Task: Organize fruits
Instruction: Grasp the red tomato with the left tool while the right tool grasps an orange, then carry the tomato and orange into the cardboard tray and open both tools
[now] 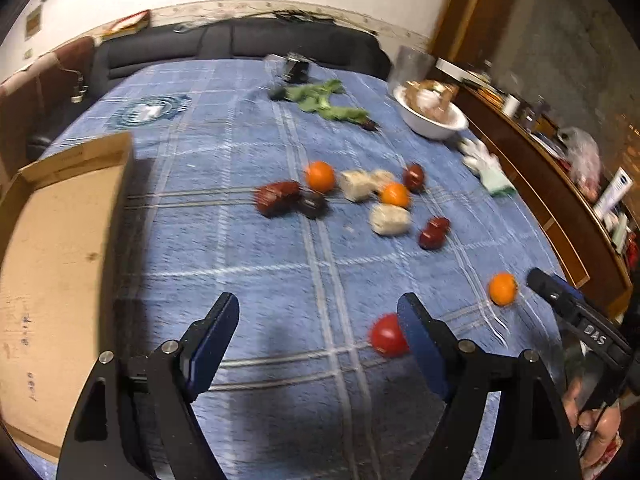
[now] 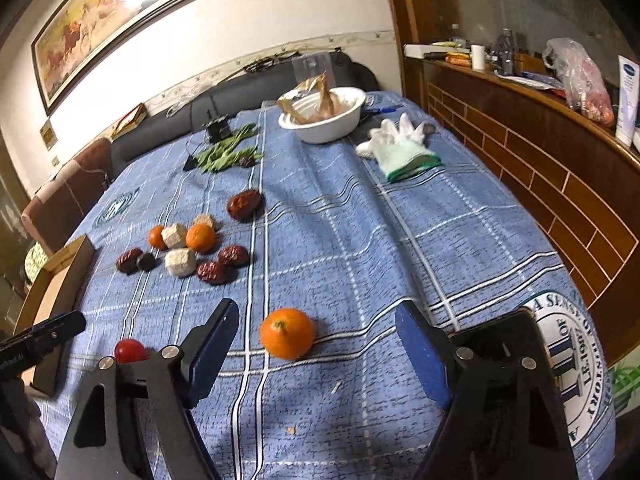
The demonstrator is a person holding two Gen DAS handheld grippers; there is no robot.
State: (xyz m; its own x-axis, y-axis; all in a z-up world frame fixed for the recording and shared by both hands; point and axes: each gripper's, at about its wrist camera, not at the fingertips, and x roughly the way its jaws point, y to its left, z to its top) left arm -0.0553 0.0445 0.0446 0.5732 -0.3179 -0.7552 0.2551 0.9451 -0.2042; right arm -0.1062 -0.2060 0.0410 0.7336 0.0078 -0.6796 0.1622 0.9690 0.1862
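Note:
In the right wrist view an orange (image 2: 287, 333) lies on the blue checked tablecloth (image 2: 360, 240) between the fingers of my right gripper (image 2: 316, 316), nearer the left finger; neither pad touches it, so the gripper is open. My left gripper (image 1: 318, 308) is open with nothing in it, and a red tomato (image 1: 388, 336) sits just outside its right finger. The same orange (image 1: 503, 288) lies off to the right there, in front of my right gripper (image 1: 560, 300). Further back is a cluster of oranges (image 1: 320, 176), red dates (image 1: 278, 198) and pale blocks (image 1: 390, 219).
A shallow cardboard box (image 1: 60, 240) lies at the table's left side. A white bowl (image 2: 324, 116), a white glove (image 2: 400, 148) and green leaves (image 2: 228, 152) sit at the far end. A wooden counter (image 2: 540, 152) runs along the right, with a dark sofa (image 1: 240, 44) behind.

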